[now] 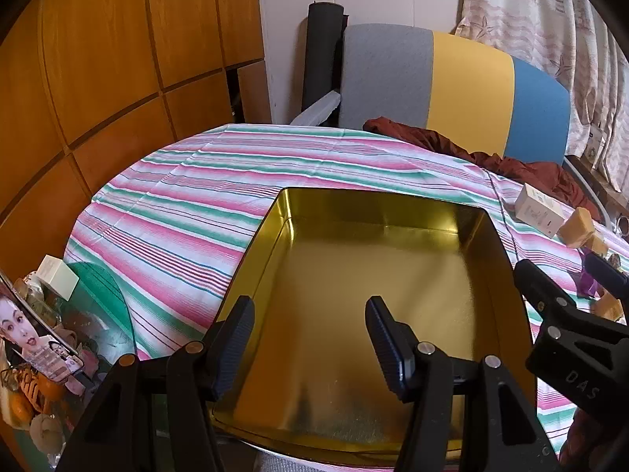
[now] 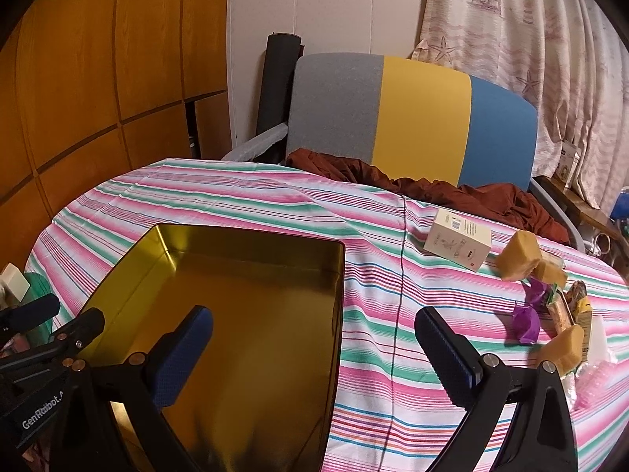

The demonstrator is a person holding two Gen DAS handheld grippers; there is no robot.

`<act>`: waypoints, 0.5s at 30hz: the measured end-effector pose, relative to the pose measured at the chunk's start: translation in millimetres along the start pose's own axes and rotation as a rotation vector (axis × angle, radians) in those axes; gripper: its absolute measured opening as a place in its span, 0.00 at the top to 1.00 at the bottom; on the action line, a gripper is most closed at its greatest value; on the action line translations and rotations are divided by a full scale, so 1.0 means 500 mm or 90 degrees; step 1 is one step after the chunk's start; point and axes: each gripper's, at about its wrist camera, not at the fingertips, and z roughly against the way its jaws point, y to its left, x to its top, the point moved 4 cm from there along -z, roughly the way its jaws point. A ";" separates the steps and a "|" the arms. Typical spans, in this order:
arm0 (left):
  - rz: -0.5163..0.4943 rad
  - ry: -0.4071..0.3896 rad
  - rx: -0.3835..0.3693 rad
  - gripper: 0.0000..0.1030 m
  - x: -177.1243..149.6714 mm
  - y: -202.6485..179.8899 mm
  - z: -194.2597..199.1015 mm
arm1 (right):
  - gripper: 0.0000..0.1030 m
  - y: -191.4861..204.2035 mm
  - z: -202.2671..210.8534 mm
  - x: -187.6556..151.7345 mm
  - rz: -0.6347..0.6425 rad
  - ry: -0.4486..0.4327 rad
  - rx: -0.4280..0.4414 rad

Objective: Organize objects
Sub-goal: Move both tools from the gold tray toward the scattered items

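Note:
An empty gold tin box sits on the striped tablecloth; it also shows in the right wrist view. My left gripper is open and empty above the tin's near end. My right gripper is open and empty, straddling the tin's right wall. To the right lie a cream carton, yellow blocks, a purple wrapper and snack packets. The carton and a yellow block also show in the left wrist view.
A grey, yellow and blue chair stands behind the table with a rust-red cloth on it. A green plate, a small box and clutter lie at the left edge. Wooden panels stand to the left.

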 end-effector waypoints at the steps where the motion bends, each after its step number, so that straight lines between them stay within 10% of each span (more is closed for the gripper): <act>1: 0.000 0.000 0.002 0.42 -0.001 -0.001 0.000 | 0.00 -0.001 0.000 0.000 -0.001 0.000 0.002; 15: 0.001 0.002 0.019 0.42 -0.005 -0.004 0.004 | 0.00 0.001 0.004 -0.004 0.002 -0.003 0.015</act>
